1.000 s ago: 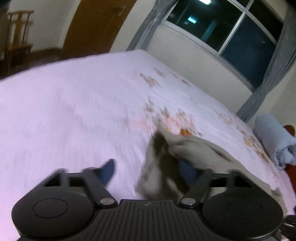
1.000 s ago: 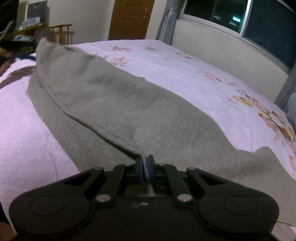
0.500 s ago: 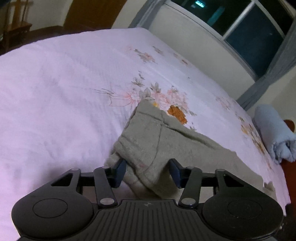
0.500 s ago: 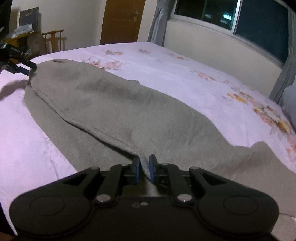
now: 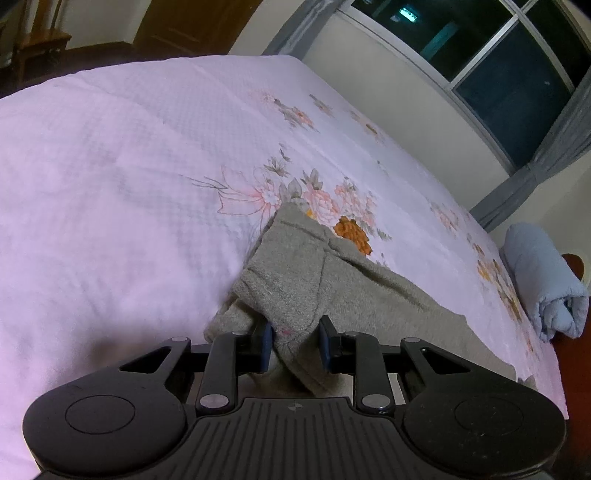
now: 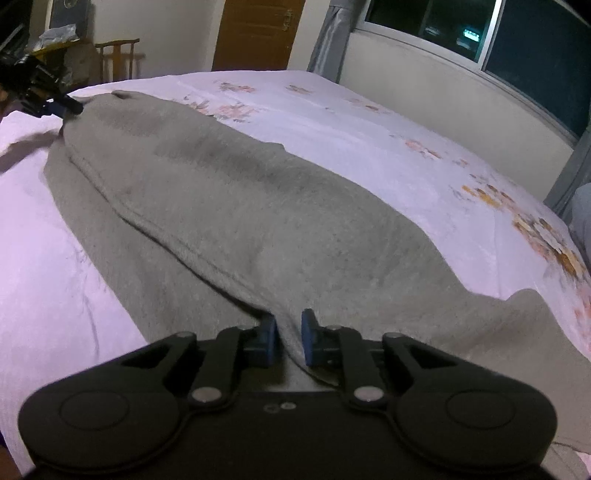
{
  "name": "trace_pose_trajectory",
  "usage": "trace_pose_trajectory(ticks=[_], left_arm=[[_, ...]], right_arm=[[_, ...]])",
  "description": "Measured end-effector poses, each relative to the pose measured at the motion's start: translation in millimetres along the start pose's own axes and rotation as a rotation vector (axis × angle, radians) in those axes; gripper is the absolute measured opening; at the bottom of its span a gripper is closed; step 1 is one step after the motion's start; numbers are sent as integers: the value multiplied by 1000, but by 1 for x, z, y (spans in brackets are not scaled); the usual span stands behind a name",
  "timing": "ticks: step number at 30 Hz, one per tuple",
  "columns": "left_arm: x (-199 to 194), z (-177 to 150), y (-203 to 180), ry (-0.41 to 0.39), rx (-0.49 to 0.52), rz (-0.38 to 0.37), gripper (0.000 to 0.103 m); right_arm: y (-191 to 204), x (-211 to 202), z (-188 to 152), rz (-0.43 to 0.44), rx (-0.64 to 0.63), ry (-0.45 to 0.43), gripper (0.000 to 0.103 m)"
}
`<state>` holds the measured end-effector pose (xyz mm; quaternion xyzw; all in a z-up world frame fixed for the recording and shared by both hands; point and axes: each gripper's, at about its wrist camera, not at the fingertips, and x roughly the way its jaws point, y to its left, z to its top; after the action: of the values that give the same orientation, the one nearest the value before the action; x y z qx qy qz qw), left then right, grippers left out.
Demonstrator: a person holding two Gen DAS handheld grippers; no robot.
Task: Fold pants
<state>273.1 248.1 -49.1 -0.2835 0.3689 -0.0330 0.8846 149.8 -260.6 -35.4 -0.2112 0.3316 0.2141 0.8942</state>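
1. Grey pants lie on the pink bedspread, one leg folded over the other; in the right wrist view the long axis runs from 6 up to 10 o'clock.
2. Right gripper is clamped on fabric near the crotch.
3. Left gripper has just been closing on the leg ends, fabric pinched between the pads.
4. Only the left view shows the rolled blue blanket at 3 o'clock.
5. Only the right view shows the chair and door.
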Motion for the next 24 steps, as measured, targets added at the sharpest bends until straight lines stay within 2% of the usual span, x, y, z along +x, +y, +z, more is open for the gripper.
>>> trace_pose_trajectory(ticks=[10, 20, 24], left_arm=[[-2, 2, 1, 12, 33, -5, 25], [-19, 20, -6, 13, 77, -57, 25], [-18, 23, -8, 65, 127, -39, 25]], right_arm=[[-4, -4, 1, 14, 43, 4, 1], [0, -39, 9, 1, 28, -29, 1], [6, -45, 4, 21, 8, -14, 1]])
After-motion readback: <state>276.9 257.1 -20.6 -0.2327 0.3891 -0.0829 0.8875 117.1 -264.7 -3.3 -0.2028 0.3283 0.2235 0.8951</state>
